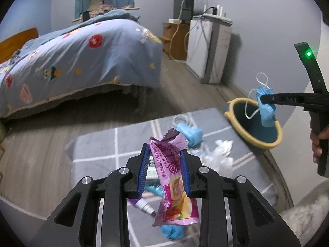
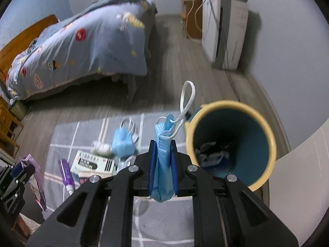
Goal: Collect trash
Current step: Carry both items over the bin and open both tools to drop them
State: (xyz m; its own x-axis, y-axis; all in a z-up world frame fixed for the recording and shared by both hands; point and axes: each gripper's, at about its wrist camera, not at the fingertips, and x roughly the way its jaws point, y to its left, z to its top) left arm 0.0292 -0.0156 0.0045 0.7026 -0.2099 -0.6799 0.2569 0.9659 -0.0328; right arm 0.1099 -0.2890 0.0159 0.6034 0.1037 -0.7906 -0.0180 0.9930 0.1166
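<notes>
Left tongs (image 1: 164,164) are clamped on a purple snack wrapper (image 1: 174,177) with "SWISS ROLL" printed on it, held up over the grey checked rug (image 1: 98,144). On the rug: a purple tube (image 2: 66,173), a medicine box (image 2: 93,164) with lettering too blurry to read, another blue mask (image 2: 123,144). Right tongs (image 2: 162,160) pinch a folded blue face mask (image 2: 163,164), just beside the yellow-rimmed teal bin (image 2: 265,135)

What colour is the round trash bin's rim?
The round trash bin's rim is yellow, clearest in the right wrist view.
</notes>
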